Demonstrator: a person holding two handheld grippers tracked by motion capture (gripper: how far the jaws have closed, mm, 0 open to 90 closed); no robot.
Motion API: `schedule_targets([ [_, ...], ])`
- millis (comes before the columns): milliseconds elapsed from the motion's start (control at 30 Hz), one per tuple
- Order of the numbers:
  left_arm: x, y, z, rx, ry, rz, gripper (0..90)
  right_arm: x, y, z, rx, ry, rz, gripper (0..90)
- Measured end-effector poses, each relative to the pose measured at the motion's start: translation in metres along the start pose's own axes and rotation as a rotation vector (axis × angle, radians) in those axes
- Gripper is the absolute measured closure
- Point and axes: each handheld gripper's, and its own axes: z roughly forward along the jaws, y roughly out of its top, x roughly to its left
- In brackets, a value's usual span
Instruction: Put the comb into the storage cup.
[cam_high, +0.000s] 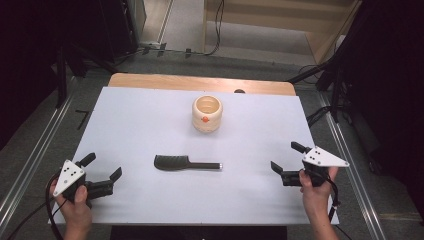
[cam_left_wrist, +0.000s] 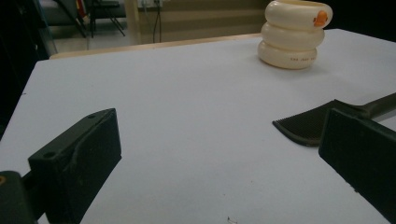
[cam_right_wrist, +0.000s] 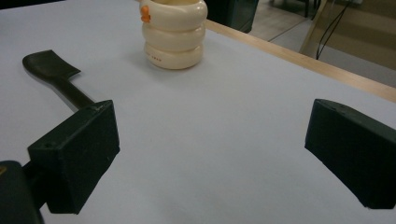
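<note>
A black comb (cam_high: 185, 163) lies flat in the middle of the white table (cam_high: 140, 125), toothed head to the left, handle pointing right. Behind it stands a cream ribbed cup (cam_high: 207, 113) with a small orange mark on its side. My left gripper (cam_high: 102, 166) rests near the front left corner, open and empty, left of the comb (cam_left_wrist: 308, 125). My right gripper (cam_high: 286, 157) is near the front right edge, open and empty, to the right of the comb's handle (cam_right_wrist: 60, 84). The cup (cam_left_wrist: 294, 33) (cam_right_wrist: 173, 33) stands far ahead of both.
The table's wooden back edge (cam_high: 200, 82) shows beyond the white sheet. Dark stands and cables (cam_high: 330, 100) flank the table on the floor. Metal rails (cam_high: 30, 165) run along both sides.
</note>
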Motion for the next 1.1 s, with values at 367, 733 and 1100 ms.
schedule_targets([
  [367,-0.001,0.000,0.002,0.002,-0.023,0.003,0.0,0.005,0.022,0.018,0.063,0.066,-0.063,1.4],
  [733,0.002,-0.001,0.001,-0.001,-0.028,-0.021,0.0,0.014,0.041,0.041,0.137,0.139,-0.140,1.4],
  [1100,0.003,-0.001,0.002,0.004,-0.042,-0.034,0.0,0.027,0.061,0.066,0.203,0.201,-0.214,1.5],
])
